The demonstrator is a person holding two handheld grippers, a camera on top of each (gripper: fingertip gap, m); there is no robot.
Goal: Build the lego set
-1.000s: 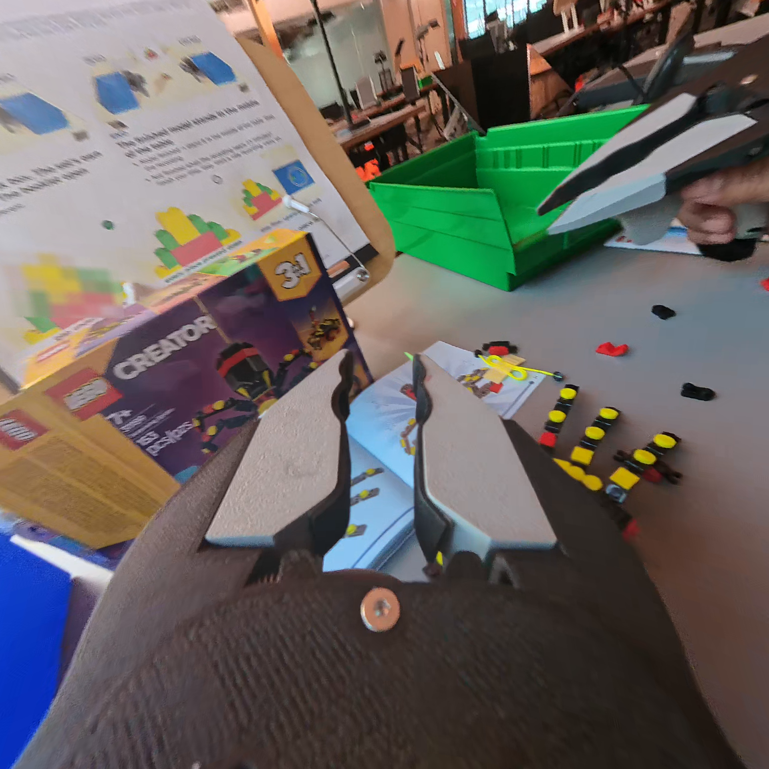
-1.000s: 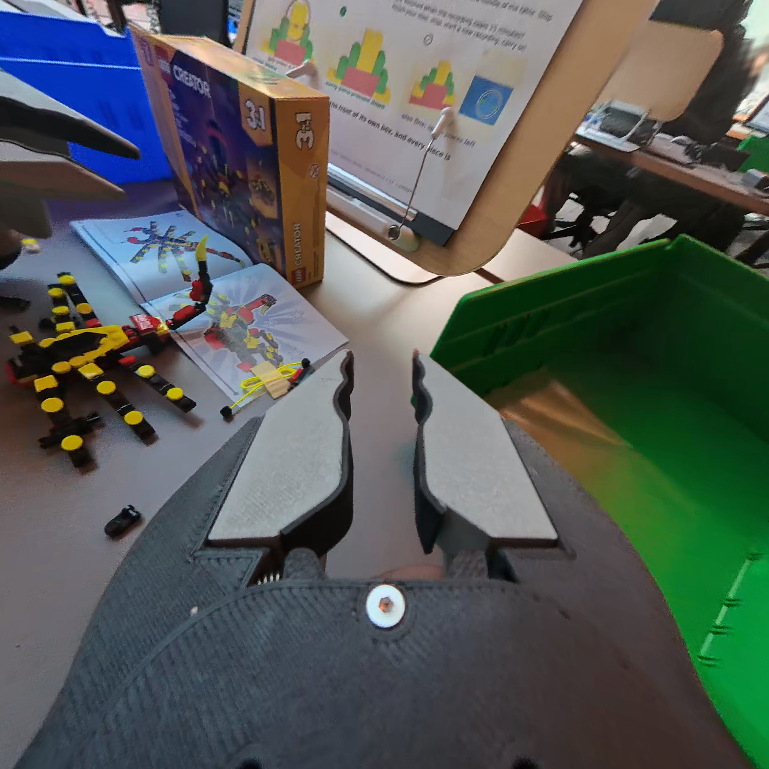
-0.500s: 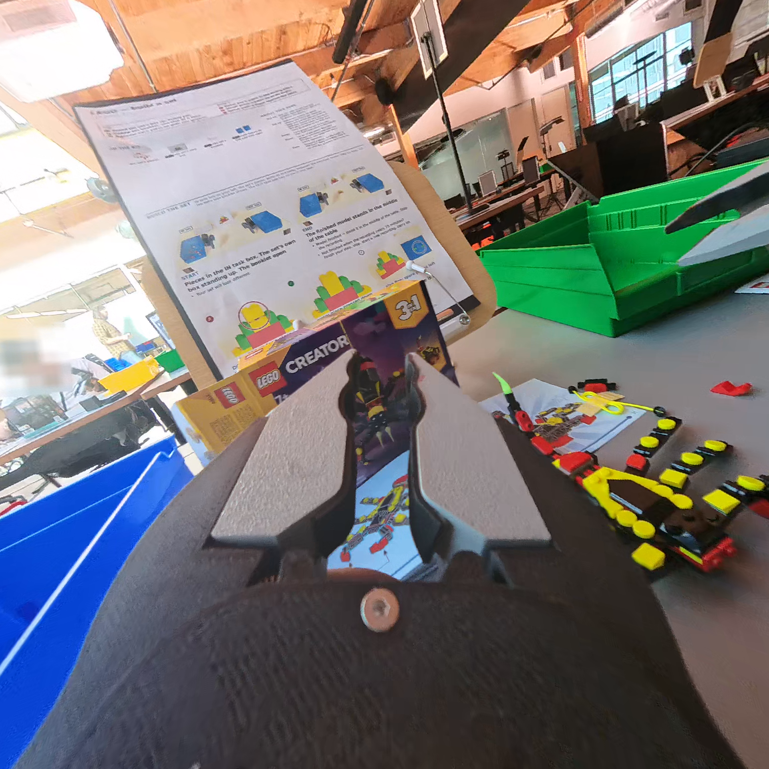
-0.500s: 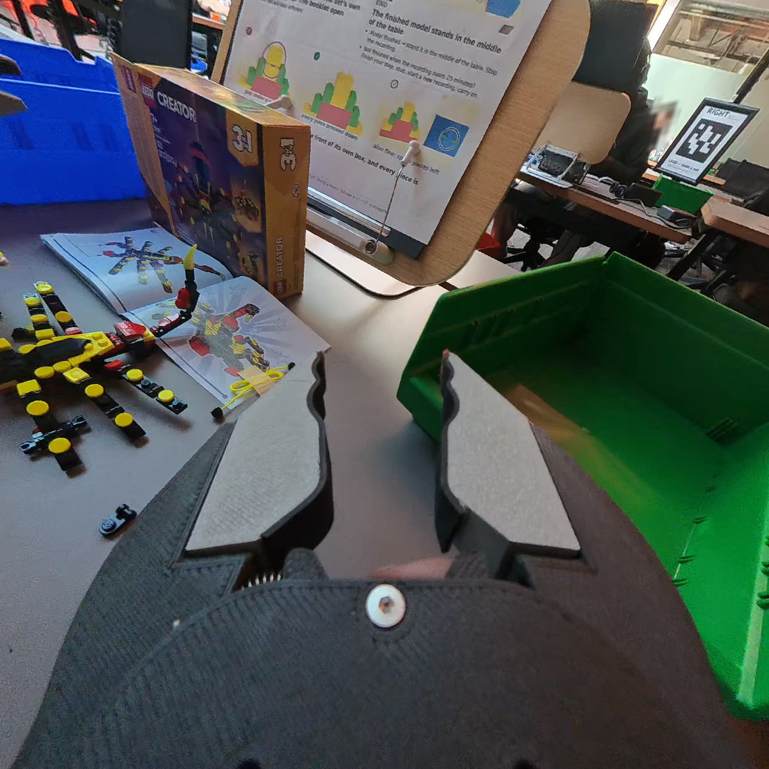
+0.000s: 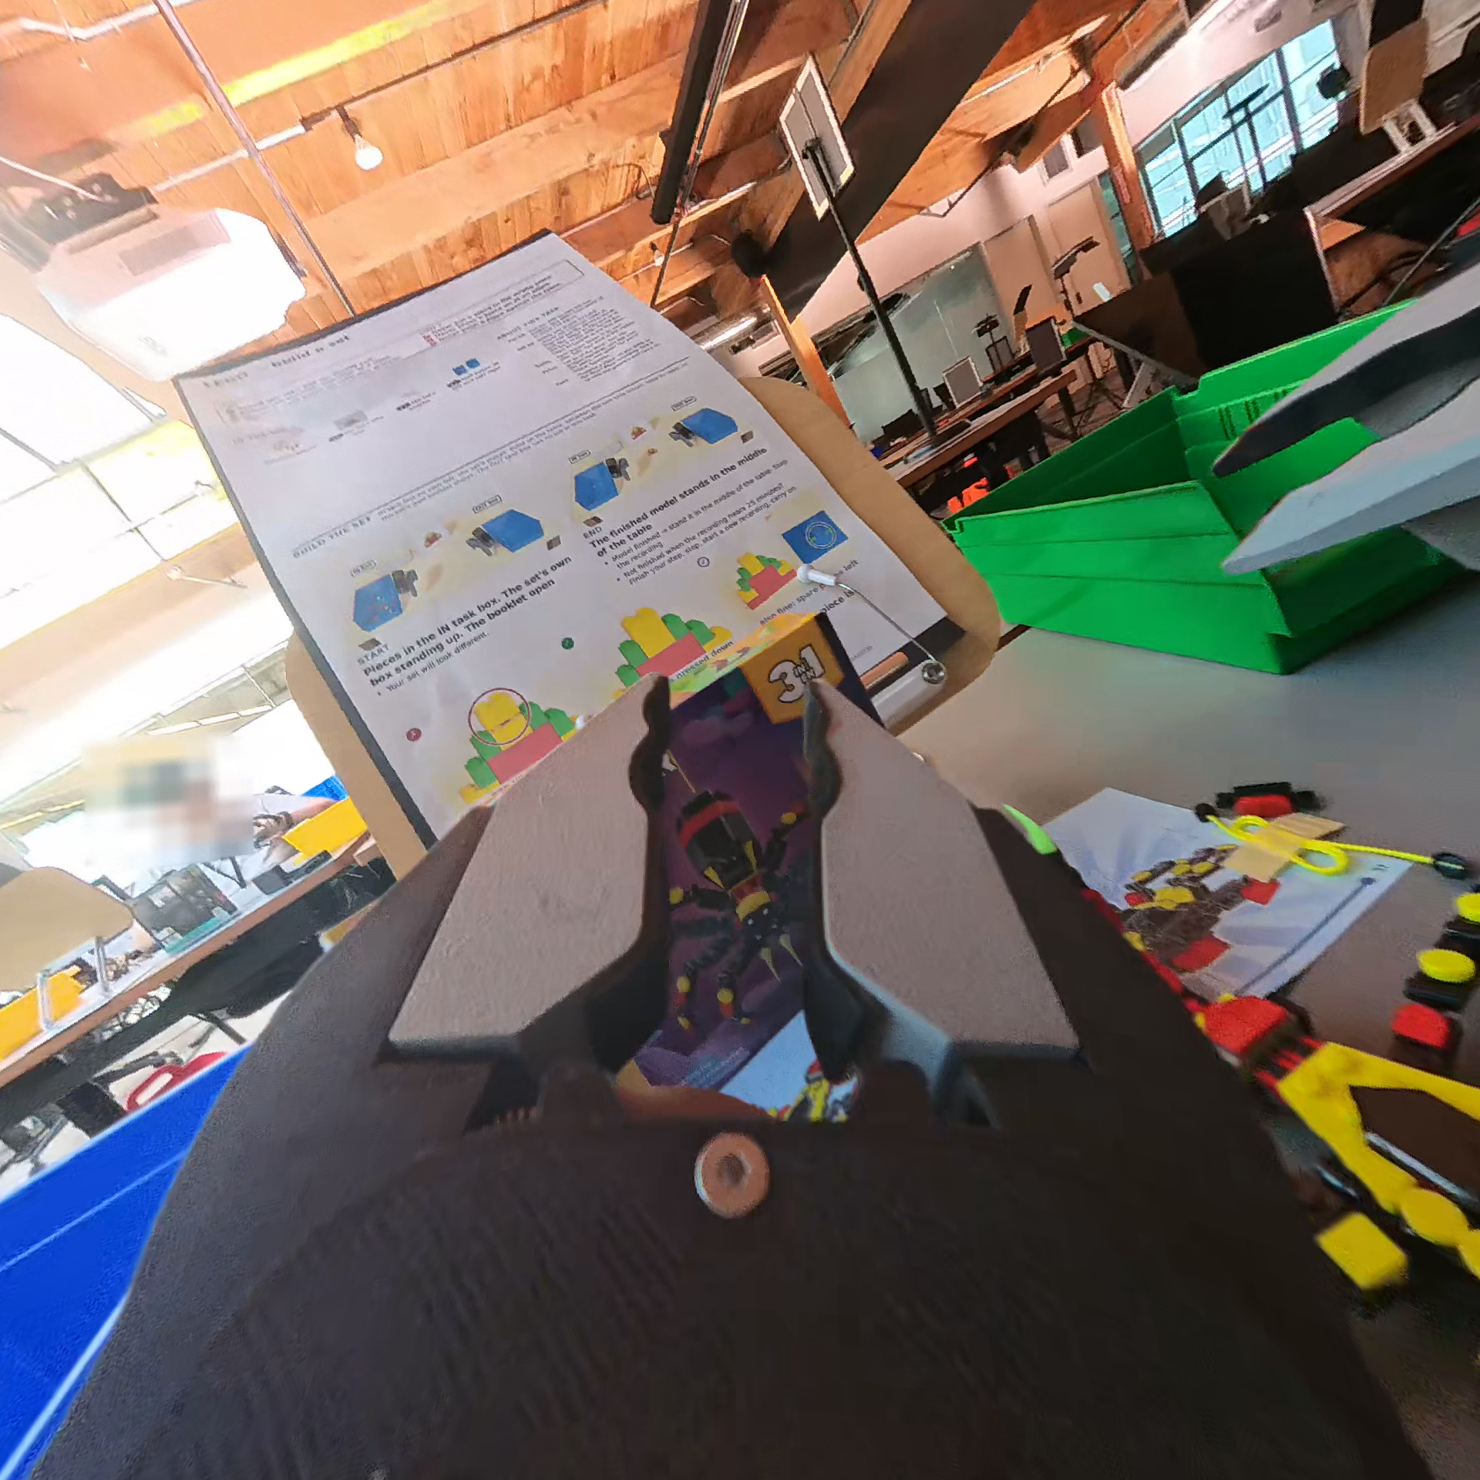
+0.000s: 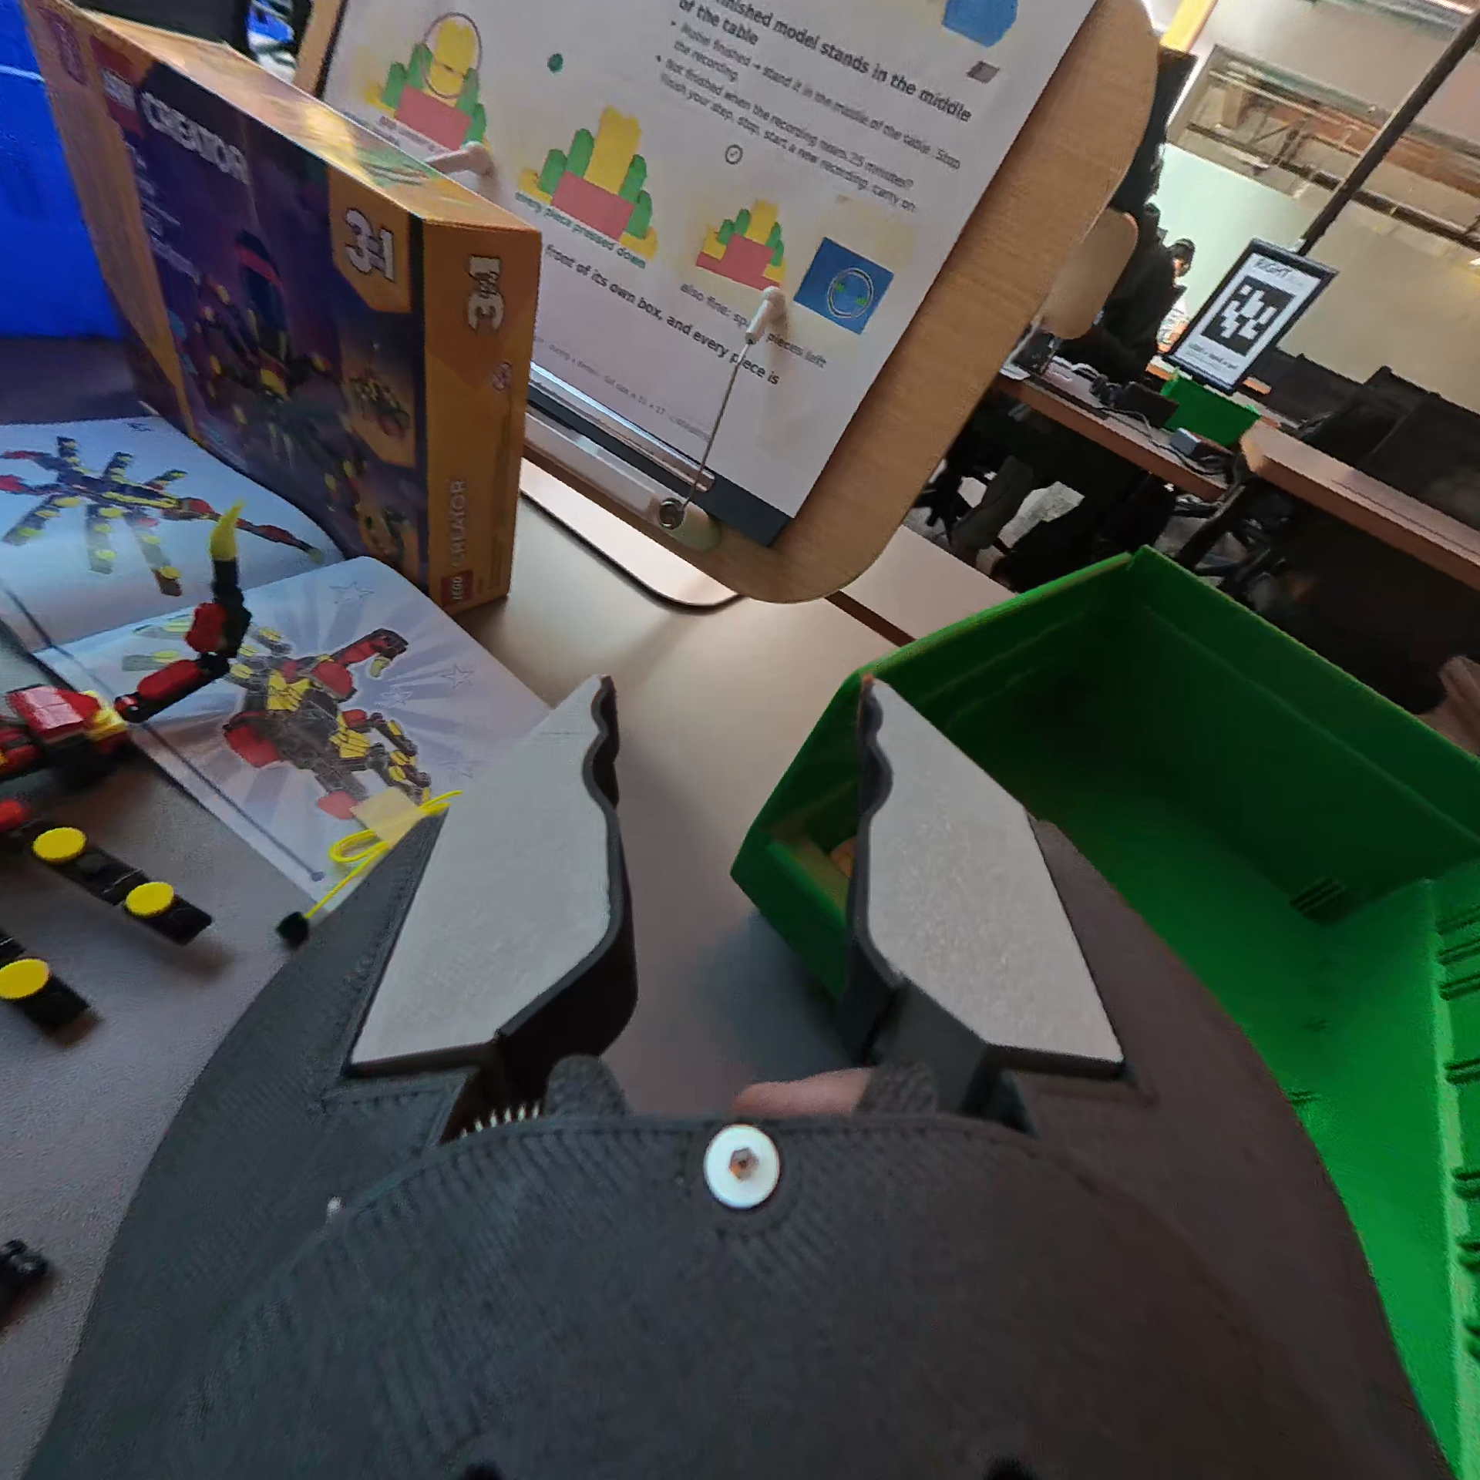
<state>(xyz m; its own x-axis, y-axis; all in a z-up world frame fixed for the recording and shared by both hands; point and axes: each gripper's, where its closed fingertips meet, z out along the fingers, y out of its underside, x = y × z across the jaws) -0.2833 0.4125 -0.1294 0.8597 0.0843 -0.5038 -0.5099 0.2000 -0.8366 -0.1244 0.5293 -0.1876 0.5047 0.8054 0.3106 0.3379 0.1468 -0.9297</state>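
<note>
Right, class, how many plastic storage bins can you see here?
2. A green bin right of the right gripper; a blue bin far left, mostly cropped. More may be hidden.

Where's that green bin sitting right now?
In the right wrist view the green bin sits on the table at right, just beyond the right gripper, right of the wooden instruction board.

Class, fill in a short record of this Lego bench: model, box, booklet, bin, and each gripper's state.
model: black, yellow and red build lying on the table
box: upright, behind the booklet
booklet: open, flat on the table
bin: green, no pieces visible inside
left gripper: open, holding nothing
right gripper: open, holding nothing
</note>
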